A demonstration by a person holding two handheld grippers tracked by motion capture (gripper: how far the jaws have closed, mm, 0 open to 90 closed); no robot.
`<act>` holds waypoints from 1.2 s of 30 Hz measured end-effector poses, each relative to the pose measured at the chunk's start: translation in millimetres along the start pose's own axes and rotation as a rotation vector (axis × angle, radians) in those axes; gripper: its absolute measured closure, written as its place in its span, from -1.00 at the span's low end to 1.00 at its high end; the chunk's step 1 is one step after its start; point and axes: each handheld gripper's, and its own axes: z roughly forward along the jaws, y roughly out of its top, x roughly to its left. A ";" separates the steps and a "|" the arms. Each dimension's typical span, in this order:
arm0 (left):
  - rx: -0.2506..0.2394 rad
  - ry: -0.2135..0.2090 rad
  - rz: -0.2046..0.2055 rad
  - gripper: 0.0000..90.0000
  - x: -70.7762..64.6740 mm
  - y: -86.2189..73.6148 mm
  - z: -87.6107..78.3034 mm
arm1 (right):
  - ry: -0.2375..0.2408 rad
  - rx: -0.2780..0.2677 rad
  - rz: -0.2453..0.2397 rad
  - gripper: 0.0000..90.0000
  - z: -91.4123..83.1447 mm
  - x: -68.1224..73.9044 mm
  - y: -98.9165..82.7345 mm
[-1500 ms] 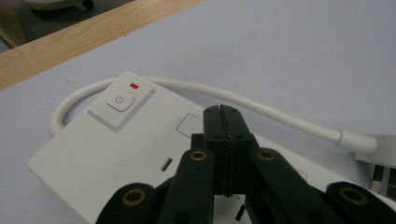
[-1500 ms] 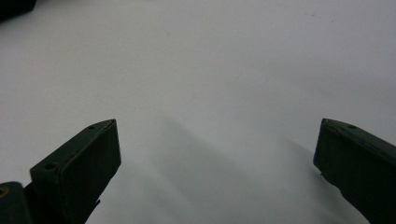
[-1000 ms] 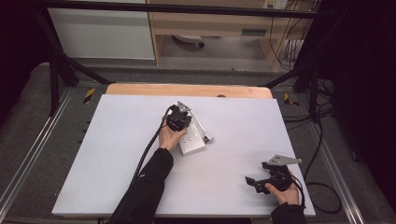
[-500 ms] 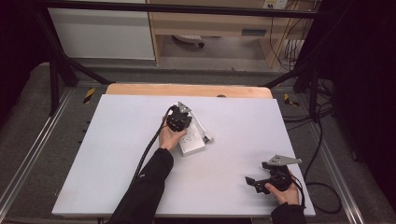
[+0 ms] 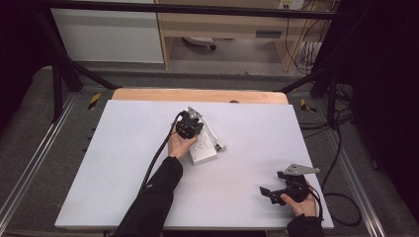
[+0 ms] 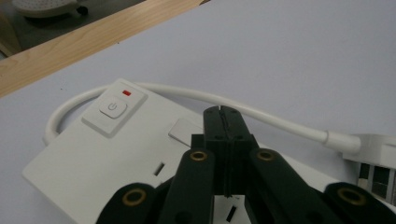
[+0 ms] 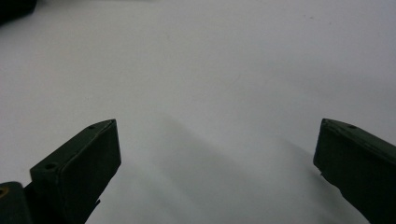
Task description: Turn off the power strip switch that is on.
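A white power strip (image 5: 203, 149) lies near the middle of the white table (image 5: 123, 163), its white cable (image 5: 213, 134) curling round its far end to a plug (image 5: 221, 146). In the left gripper view the strip (image 6: 93, 154) shows a power button (image 6: 112, 107) with a small red light (image 6: 126, 92) beside it. My left gripper (image 5: 190, 127) hovers over the strip; its jaws are shut with nothing between them, tips (image 6: 222, 112) just above the strip's top face, right of the button. My right gripper (image 5: 271, 192) rests near the table's front right, jaws wide open (image 7: 215, 144) over bare table.
A wooden strip (image 5: 197, 95) runs along the table's far edge. Beyond it stand a white cabinet (image 5: 106, 34) and a wooden shelf unit (image 5: 222, 24). Black cables (image 5: 341, 148) lie on the floor to the right. Metal rails (image 5: 29, 163) flank the table.
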 end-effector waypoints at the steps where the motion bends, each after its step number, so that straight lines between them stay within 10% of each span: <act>1: -0.001 0.000 -0.005 1.00 0.6 0.4 -1.4 | 0.000 0.001 0.000 -0.97 0.1 0.0 0.0; 17: 0.016 -0.035 0.008 0.97 1.1 -1.0 -32.2 | -0.004 0.009 -0.003 -0.97 0.4 0.5 -0.1; 36: 0.036 -0.069 -0.005 0.10 14.4 -21.5 -79.4 | -0.008 0.010 0.002 -0.97 0.7 0.5 -0.2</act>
